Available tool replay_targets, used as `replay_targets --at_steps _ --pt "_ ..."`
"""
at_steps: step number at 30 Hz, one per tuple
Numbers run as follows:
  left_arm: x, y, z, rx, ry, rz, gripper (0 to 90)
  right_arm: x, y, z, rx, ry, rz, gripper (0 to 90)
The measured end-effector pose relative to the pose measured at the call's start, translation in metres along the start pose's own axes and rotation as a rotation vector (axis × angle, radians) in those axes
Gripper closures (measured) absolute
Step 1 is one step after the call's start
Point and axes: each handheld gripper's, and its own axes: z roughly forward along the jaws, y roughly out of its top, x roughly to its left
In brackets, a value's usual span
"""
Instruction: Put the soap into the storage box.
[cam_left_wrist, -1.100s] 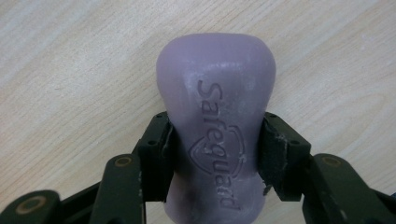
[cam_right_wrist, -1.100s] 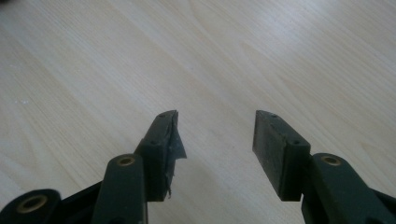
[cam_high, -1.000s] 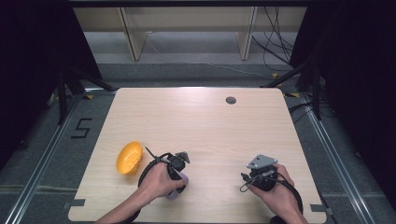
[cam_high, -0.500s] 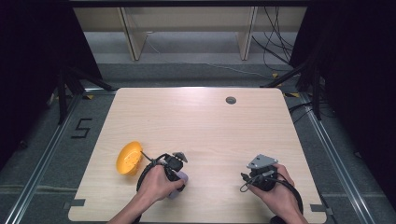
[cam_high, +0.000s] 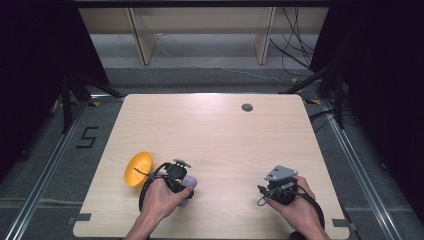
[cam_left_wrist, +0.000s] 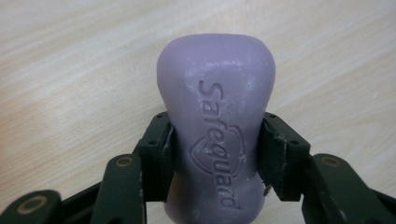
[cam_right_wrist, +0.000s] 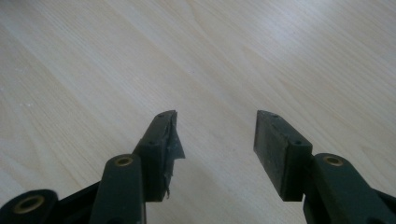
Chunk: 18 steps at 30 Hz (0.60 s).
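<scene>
A purple bar of soap (cam_left_wrist: 215, 130) with a stamped brand name stands between the jaws of my left gripper (cam_left_wrist: 215, 154), whose black pads press on its narrow waist. In the high view the left gripper (cam_high: 181, 181) sits near the table's front left with the purple soap (cam_high: 188, 183) poking out to the right. An orange bowl (cam_high: 137, 168) lies tilted on the table just left of that hand. My right gripper (cam_right_wrist: 215, 140) is open over bare wood, with nothing between its jaws; in the high view the right gripper (cam_high: 274, 187) rests at the front right.
The light wooden table (cam_high: 215, 130) has a small dark round hole (cam_high: 247, 107) near its far edge. Dark floor with rails surrounds the table, and shelf legs stand beyond its far side.
The left hand has lifted slightly and shifted a little, keeping the soap in its jaws. The right hand has stayed in place.
</scene>
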Motion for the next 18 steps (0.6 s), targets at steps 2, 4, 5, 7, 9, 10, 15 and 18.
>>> replay_targets --at_steps 2,4,5,7,9,10,15,18 --pt "0.004 -0.004 -0.005 -0.055 0.002 0.014 49.4 0.000 0.000 0.000 0.000 0.000 0.000 49.6" --pt "0.007 -0.010 -0.006 -0.094 -0.012 0.009 49.4 0.000 0.000 0.000 -0.001 0.003 0.003 49.6" --pt "0.008 -0.011 -0.007 -0.104 -0.015 0.012 49.4 0.000 0.000 0.000 -0.004 0.010 0.007 49.6" --pt "0.007 -0.015 -0.009 -0.129 -0.010 -0.005 49.4 0.000 0.000 0.000 -0.007 0.004 0.007 49.6" --pt "0.008 -0.017 -0.012 -0.144 0.004 -0.020 49.4 0.000 0.000 0.000 -0.009 -0.002 0.006 49.6" --pt "0.009 -0.018 -0.013 -0.149 0.007 -0.032 49.4 0.000 0.000 0.000 -0.008 -0.001 0.006 49.6" --pt "0.014 -0.019 -0.017 -0.151 0.045 -0.073 49.4 0.000 0.000 -0.001 -0.005 0.005 0.015 49.6" --pt "0.017 -0.021 -0.019 -0.154 0.066 -0.098 49.4 0.000 0.000 -0.001 -0.009 0.003 0.010 49.5"
